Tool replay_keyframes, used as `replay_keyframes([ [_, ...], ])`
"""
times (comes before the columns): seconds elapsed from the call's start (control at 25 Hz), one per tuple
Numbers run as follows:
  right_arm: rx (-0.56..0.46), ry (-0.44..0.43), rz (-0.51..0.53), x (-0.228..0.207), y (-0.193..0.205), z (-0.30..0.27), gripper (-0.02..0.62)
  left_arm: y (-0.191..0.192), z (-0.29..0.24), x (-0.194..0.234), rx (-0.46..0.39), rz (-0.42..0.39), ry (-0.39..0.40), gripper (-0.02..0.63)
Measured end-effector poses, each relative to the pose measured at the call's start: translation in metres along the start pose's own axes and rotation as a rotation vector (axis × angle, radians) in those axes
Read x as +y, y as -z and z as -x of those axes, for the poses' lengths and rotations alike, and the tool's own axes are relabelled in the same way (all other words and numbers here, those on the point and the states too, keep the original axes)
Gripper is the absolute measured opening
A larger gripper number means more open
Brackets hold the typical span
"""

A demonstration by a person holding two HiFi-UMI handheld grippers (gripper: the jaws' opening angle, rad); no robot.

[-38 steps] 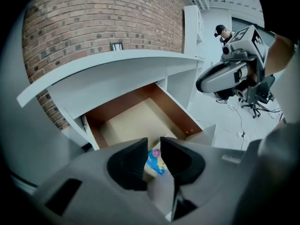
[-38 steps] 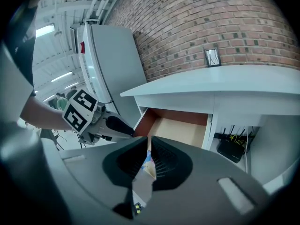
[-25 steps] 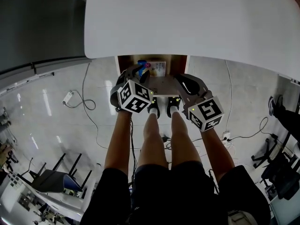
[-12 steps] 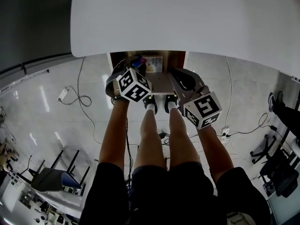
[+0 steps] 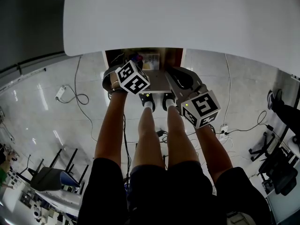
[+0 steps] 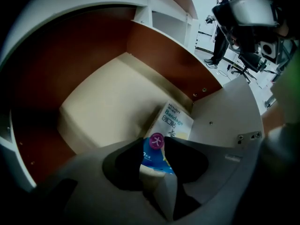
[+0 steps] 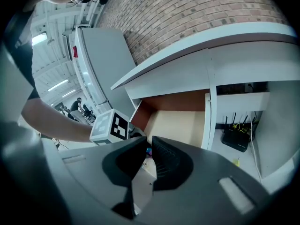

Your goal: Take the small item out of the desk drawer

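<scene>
Under the white desk top the brown-walled drawer stands pulled out. On its pale floor lie a white bandage box and a small blue packet with a purple round mark. My left gripper points steeply down into the drawer. Its jaws have just been opening, and the packet sits between them. In the head view the left gripper is over the drawer's left part. My right gripper hangs at the drawer front's right end, jaws nearly together with nothing seen between them.
The person's legs and shoes stand just before the drawer front. Cables and a power strip lie on the tiled floor at left, a black chair base further back. A router sits under the desk at right.
My left gripper has sunk deeper into the drawer and turned more downward. The right gripper has stayed by the drawer front.
</scene>
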State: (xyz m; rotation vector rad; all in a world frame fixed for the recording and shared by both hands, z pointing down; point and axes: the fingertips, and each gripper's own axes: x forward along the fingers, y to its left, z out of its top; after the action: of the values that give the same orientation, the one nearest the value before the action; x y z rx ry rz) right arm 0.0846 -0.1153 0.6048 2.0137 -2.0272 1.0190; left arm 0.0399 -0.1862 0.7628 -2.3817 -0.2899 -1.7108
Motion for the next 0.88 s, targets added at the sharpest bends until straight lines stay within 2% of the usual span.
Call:
replay_keyframes([
  [0.16,0.005,-0.003,-0.005,0.0016,0.0027,-0.0005,0.044,0.0015,-0.0065,0.0012,0.024,-0.036,0.003,0.141],
  [0.24,0.01,-0.001,-0.006,0.001,0.0038,-0.0005,0.046,0.0014,-0.0054,0.0024,0.02,-0.032,0.008,0.127],
  [0.44,0.01,0.0,-0.013,-0.001,0.004,0.0009,0.048,0.0021,-0.0047,0.0009,0.025,-0.026,0.016,0.155],
  [0.88,0.025,0.004,-0.008,-0.0008,0.0063,-0.0037,0.052,0.0033,-0.0122,0.0018,0.035,-0.045,0.046,0.161],
])
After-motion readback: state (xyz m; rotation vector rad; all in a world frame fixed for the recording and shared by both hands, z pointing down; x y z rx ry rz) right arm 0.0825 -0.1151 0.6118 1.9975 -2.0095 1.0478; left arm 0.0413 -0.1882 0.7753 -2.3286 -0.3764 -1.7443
